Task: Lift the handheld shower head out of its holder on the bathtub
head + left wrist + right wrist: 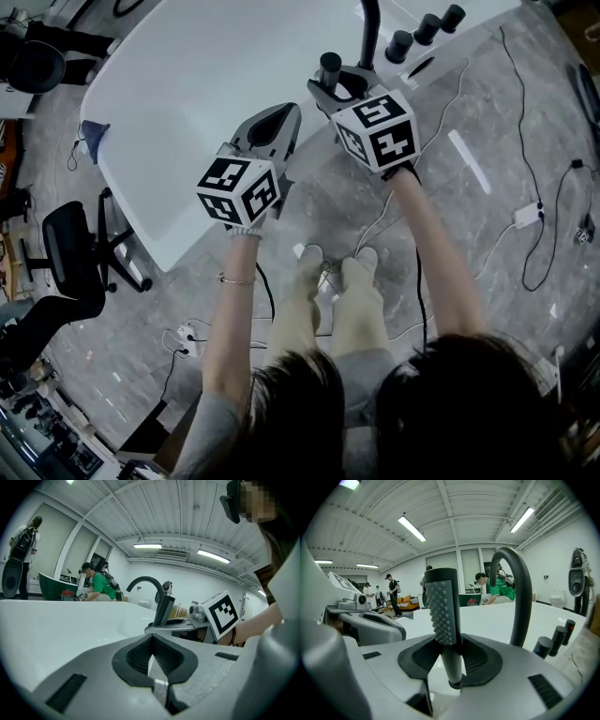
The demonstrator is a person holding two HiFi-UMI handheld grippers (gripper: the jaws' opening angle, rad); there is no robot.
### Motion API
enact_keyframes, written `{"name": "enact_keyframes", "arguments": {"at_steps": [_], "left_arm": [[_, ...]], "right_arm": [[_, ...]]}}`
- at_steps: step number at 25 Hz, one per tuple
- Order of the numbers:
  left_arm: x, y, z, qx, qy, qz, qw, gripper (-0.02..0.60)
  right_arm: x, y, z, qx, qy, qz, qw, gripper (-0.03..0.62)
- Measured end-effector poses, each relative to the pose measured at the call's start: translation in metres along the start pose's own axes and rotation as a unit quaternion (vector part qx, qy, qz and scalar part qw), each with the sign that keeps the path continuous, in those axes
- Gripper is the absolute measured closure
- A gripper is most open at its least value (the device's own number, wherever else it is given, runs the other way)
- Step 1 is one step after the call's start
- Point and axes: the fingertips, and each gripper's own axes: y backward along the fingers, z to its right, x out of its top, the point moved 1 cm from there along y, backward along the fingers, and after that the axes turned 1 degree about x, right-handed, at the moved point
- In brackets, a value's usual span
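Note:
The handheld shower head (pixel 443 611), grey with a nubbed face, stands upright on the white bathtub's (pixel 187 94) rim beside the black arched faucet (pixel 518 588). My right gripper (pixel 452 663) has its pads against both sides of the handle, low on the stem. From above, the shower head (pixel 330 64) shows as a dark cylinder between the right gripper's (pixel 337 84) jaws. My left gripper (pixel 277 117) hovers over the tub edge just left of it, jaws together and empty. In the left gripper view, the left gripper (pixel 159 667) looks toward the shower head (pixel 165 609) and the right gripper (pixel 178 623).
Black tap knobs (pixel 427 28) line the tub rim to the right of the faucet (pixel 368 28). An office chair (pixel 70 244) stands at the left on the grey floor. Cables and a power strip (pixel 530 216) lie at the right. People (pixel 96 581) stand far beyond the tub.

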Motion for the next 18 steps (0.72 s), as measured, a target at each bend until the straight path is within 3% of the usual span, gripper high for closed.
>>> {"name": "enact_keyframes", "arguments": {"at_steps": [18], "left_arm": [[0.104,0.044,0.041,-0.001,-0.023,0.037,0.9991,0.577]], "right_arm": [[0.108,0.069,-0.035,0.013,0.040,0.021,0.999,0.461]]}}
